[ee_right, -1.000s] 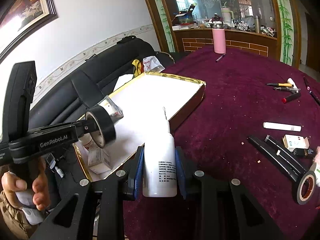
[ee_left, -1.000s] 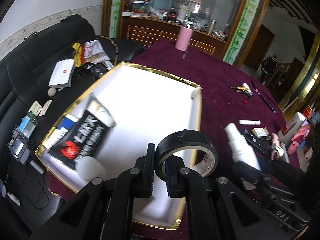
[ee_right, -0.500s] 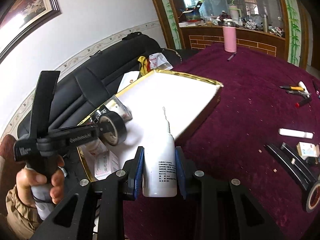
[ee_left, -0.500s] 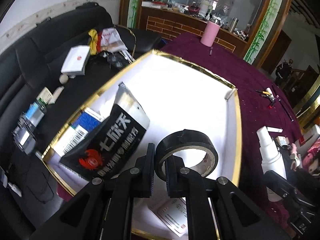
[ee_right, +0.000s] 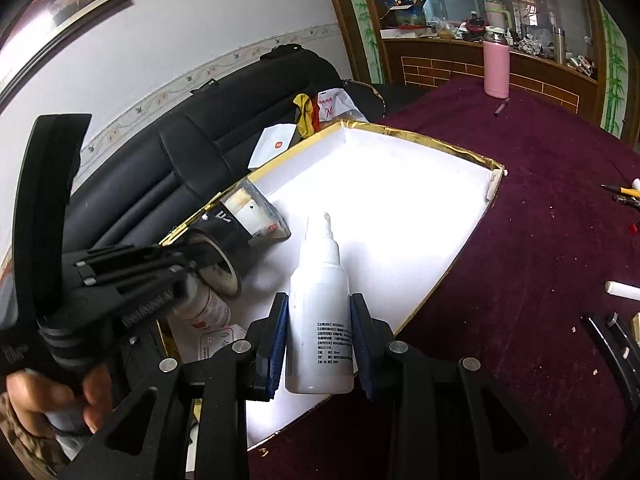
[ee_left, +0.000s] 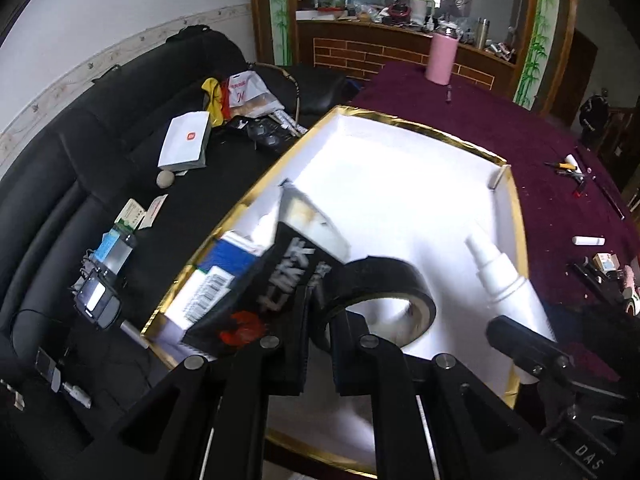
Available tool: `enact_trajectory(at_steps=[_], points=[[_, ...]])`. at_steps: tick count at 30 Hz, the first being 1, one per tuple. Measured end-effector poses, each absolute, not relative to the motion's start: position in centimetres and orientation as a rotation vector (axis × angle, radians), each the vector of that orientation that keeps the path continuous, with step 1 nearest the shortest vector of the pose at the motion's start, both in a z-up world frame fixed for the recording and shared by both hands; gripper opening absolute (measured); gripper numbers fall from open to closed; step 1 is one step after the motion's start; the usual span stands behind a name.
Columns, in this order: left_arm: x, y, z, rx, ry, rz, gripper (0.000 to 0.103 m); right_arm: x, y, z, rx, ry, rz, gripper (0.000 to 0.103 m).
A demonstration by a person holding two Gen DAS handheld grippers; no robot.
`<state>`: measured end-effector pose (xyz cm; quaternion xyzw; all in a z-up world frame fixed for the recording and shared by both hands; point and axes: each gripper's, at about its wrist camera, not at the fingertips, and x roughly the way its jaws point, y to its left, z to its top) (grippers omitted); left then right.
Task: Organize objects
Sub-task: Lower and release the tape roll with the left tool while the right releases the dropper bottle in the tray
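In the left wrist view my left gripper [ee_left: 320,320] is shut on the wall of a black tape roll [ee_left: 380,280]. It holds the roll low over the near left part of a white box with a gold rim [ee_left: 400,184], right by a black packet [ee_left: 288,276]. In the right wrist view my right gripper [ee_right: 320,344] is shut on a white squeeze bottle [ee_right: 320,320], held upright above the box floor [ee_right: 392,208]. The left wrist view shows that bottle [ee_left: 504,280] at the box's right rim. The tape roll [ee_right: 220,264] shows left of it.
A blue-and-white carton [ee_left: 224,272] lies in the box beside the packet. The box sits on a purple tablecloth [ee_right: 540,240] with a pink tumbler [ee_right: 496,68], pens and small items to the right. A black sofa [ee_left: 100,180] with clutter runs along the left.
Both grippers have moved in over the box. The tape roll has come down close to the black packet. The bottle has shifted left from above the tablecloth to above the box floor.
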<state>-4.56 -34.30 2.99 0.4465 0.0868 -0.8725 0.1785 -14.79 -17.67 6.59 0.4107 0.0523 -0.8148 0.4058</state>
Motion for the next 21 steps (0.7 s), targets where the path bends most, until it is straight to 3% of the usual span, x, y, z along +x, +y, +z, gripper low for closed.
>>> enact_trajectory(at_steps=[4,21], points=[[-4.5,-34.8,3.0,1.292,0.281,-2.474,0.009,-15.0,-17.7,6.2,1.047,0.134,-2.052,0.033],[-8.1,-32.9,0.4,1.507,0.123,-2.378,0.009,-15.0,-20.3,4.8,1.062,0.222,-2.022,0.033]])
